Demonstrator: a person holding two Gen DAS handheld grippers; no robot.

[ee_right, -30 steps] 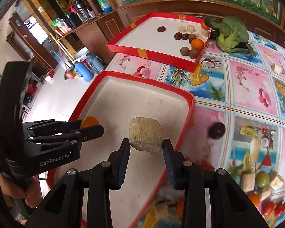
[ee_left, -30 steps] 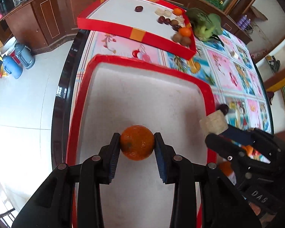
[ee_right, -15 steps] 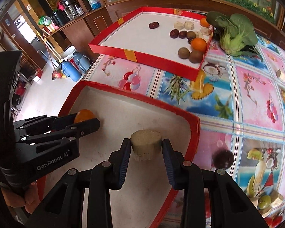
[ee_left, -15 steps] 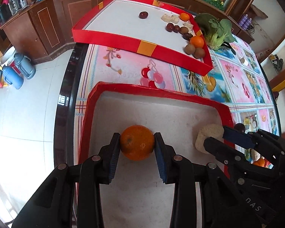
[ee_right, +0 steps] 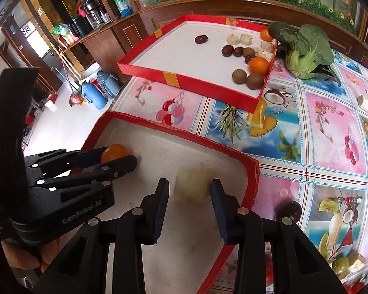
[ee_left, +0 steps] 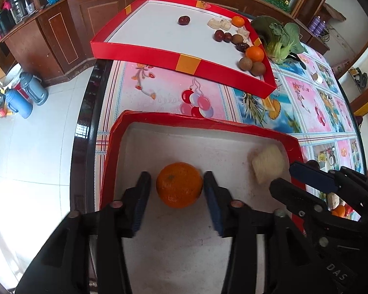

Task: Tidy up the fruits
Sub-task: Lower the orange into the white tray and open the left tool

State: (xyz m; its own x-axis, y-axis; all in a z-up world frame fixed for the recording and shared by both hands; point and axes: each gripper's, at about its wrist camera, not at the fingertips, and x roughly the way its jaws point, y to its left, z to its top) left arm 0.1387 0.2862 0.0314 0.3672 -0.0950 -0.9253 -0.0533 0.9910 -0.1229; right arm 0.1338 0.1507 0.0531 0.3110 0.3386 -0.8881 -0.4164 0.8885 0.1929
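An orange (ee_left: 179,185), round with a dimpled skin, sits on the white floor of the near red-rimmed tray (ee_left: 111,142), close to its left wall, stem scar turned up. To its right, near the tray's right wall, is a pale yellowish block of cut fruit (ee_left: 268,163), blurred in the right wrist view. Across the desk, a second red tray (ee_right: 191,80) holds another two oranges (ee_right: 258,65), several dark red fruits, brown kiwis and pale cubes, clustered towards its right side.
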